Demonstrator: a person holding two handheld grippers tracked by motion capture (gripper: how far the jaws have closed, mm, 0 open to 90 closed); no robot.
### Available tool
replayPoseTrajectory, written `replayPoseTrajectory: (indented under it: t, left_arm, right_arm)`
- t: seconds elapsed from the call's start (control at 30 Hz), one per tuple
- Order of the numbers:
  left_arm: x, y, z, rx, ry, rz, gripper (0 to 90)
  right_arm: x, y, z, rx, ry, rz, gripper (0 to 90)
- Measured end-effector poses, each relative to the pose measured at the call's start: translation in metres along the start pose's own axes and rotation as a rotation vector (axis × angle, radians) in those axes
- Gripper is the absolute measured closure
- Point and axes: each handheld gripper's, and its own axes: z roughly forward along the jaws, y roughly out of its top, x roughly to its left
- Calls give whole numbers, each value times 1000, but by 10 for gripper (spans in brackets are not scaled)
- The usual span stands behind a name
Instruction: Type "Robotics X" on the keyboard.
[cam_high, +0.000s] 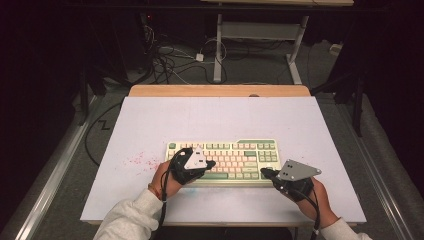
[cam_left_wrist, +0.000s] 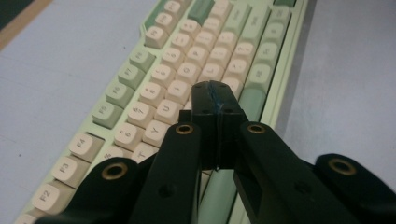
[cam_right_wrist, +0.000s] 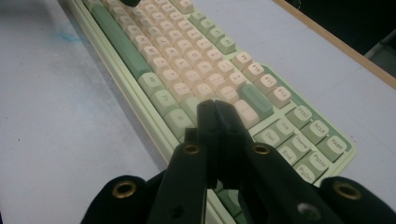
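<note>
One green-and-cream keyboard (cam_high: 222, 161), keys pale.

a pale worktop (cam_high: 150, 120) with a wooden far edge (cam_high: 220, 90) and a patch of red specks (cam_high: 140, 160). behind it, cables (cam_high: 170, 60) lie on the floor by a table leg (cam_high: 218, 50).

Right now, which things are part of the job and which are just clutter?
In the job:
- keyboard
- left tongs, shut, over the keys
- right tongs, shut, at the keyboard's right end

Lying about:
- pink specks on the table
- cables on the floor behind
</note>
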Motion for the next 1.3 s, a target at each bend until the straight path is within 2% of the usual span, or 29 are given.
replayPoseTrajectory:
  t: [0.1,0.6,1.2,1.3]
  left_arm:
    - [-2,-4,4,31,-8,7,876]
    - [5,-7,13,54,-3,-23,875]
    - [6,-7,18,85,-2,-32,874]
    - [6,-8,20,102,4,-36,876]
  right_arm:
    - [0,0,0,4,1,-2,900]
    - [0,-1,2,7,0,-4,900]
    - [1,-1,2,17,1,-5,900]
    - [1,-1,2,19,2,-5,900]
